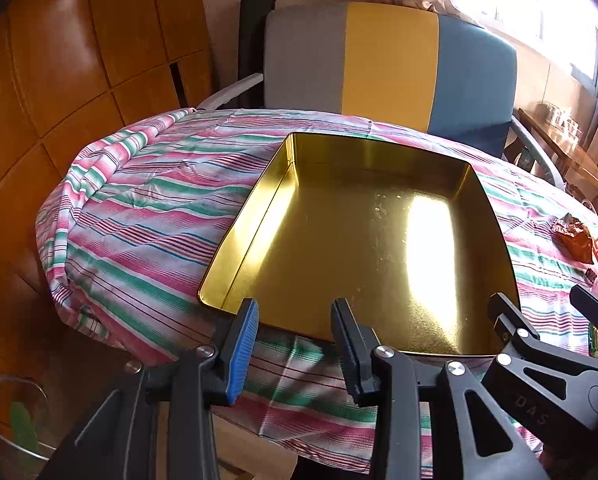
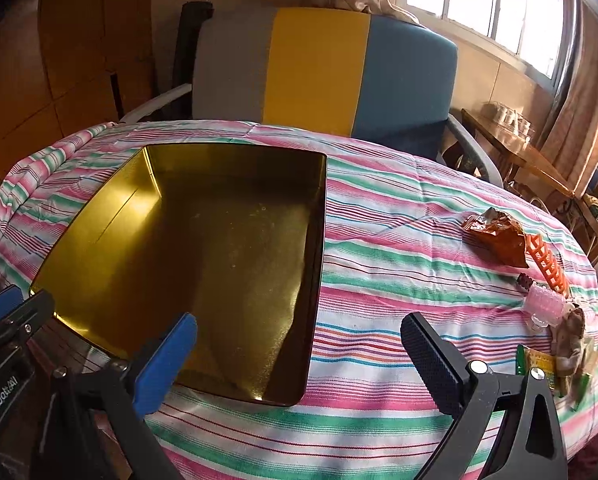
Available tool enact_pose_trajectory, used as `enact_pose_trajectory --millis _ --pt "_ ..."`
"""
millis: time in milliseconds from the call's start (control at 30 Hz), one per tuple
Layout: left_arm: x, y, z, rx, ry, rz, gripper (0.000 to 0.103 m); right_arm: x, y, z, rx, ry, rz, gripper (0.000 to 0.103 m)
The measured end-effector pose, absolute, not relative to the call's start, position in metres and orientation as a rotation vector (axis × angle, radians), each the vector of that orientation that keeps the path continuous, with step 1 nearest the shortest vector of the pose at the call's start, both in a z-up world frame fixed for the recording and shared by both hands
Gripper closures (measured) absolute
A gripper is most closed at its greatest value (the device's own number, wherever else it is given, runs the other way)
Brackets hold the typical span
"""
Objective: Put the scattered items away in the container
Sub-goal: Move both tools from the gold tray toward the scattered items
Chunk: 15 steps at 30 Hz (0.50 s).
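Observation:
A shallow gold tin tray lies empty on the striped tablecloth. My left gripper is open over the tray's near edge, holding nothing. My right gripper is open wide, above the tray's near right corner; it also shows in the left wrist view. The scattered items lie at the table's right: a crumpled orange-brown wrapper, an orange ladder-shaped toy, a pink plastic piece, a small brown plush figure and a green-yellow packet.
The round table wears a pink, green and white striped cloth. A grey, yellow and blue chair stands behind it. A wooden side table and curtains are at the right, wooden panelling at the left.

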State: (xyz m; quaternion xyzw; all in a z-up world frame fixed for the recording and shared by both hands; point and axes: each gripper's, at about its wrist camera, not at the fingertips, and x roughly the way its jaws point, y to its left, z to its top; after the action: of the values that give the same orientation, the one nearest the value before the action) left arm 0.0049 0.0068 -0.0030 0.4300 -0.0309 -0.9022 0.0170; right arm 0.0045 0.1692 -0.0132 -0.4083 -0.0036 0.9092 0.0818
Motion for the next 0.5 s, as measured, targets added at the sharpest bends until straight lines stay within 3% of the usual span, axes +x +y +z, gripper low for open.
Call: enact_pose_trajectory --millis 500 --pt "0.013 0.036 -0.008 1.369 -0.196 -2.846 0.065 0.026 0.199 -0.009 -1.165 0.061 2.674 0.000"
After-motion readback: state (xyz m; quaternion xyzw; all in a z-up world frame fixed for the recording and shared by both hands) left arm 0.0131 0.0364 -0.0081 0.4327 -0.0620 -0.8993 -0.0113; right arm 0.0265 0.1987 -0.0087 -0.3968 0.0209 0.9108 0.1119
